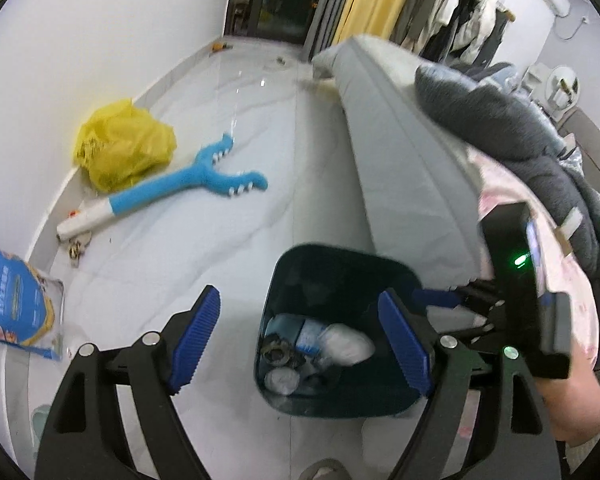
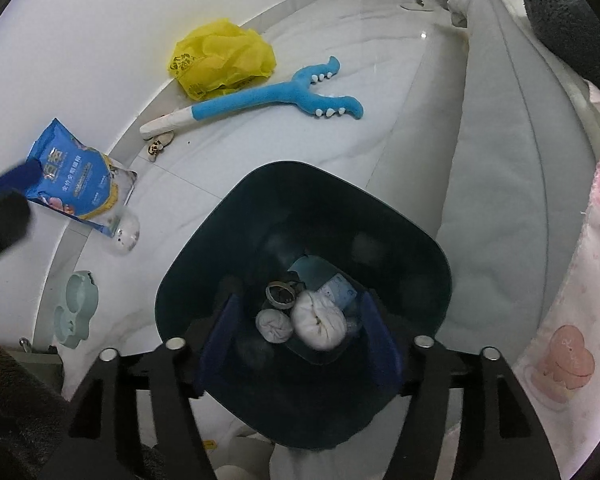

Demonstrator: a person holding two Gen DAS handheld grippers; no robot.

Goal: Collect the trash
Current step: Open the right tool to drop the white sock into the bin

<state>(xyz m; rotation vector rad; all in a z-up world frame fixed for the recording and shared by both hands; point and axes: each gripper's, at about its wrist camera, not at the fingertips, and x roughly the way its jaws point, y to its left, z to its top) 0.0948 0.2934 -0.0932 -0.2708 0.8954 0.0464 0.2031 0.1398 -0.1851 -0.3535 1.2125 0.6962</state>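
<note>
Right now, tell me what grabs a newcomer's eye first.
The dark teal trash bin sits beside the bed, with wadded tissues in its bottom. Against the white wall lie a crumpled yellow plastic bag and a blue plush toy. Both claws hang open over the bin.

Left gripper (image 1: 300, 344) jaws wide apart, empty, lower frame. Dark bin (image 1: 336, 336) bottom centre, crumpled trash (image 1: 342, 342) inside. Yellow bag (image 1: 124, 144) and blue forked toy (image 1: 188, 184) left of centre. Right gripper (image 1: 440, 300) at bin's right rim; jaw state unclear.
</note>
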